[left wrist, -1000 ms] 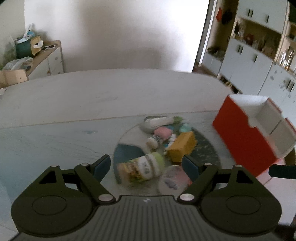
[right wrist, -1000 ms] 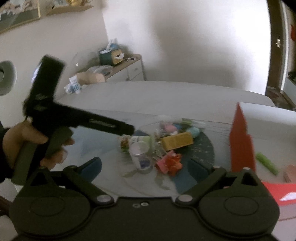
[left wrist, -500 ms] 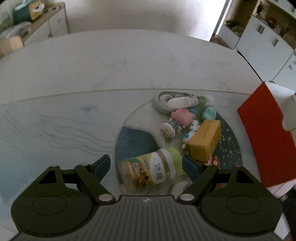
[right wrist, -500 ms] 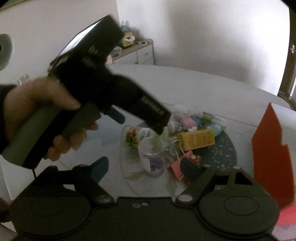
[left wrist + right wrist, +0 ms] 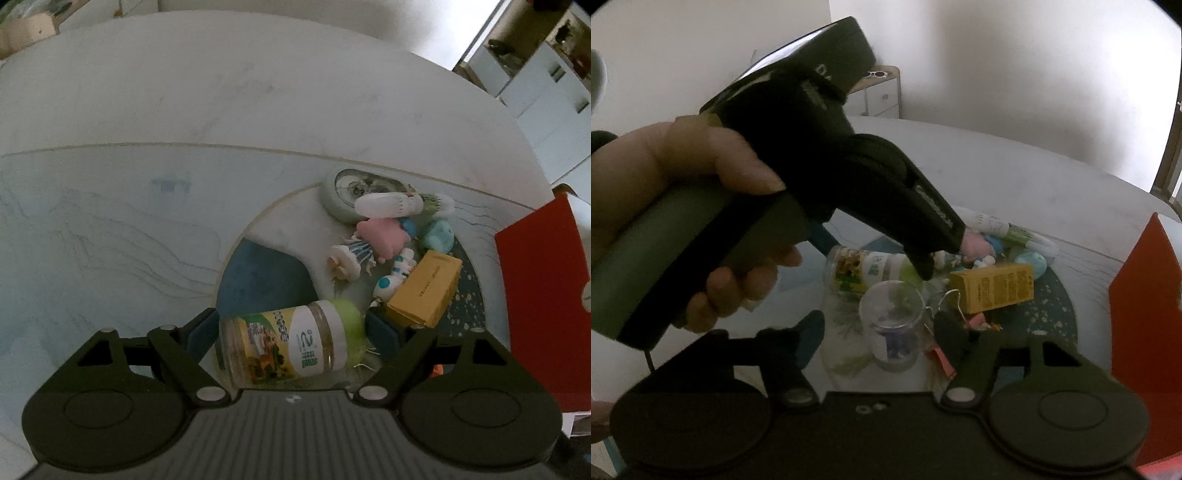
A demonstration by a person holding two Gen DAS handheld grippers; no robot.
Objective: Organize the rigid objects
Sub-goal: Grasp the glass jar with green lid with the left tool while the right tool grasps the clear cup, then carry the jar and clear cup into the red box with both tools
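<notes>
A jar with a yellow label and green lid lies on its side on the round mat. My left gripper is open, its jaws either side of the jar without pressing it; it also shows from the side in the right wrist view, over the jar. My right gripper is open, with a clear plastic cup standing between its jaws. A yellow box lies to the right of the jar.
Small toys lie behind the jar: a pink figure, a white bottle, a teal piece, a grey round dish. A red and white organizer box stands at the right. White cabinets stand beyond the table.
My left gripper has come down and forward until its jaws straddle the jar. My right gripper has moved closer to the clear cup, which now stands between its jaws.
</notes>
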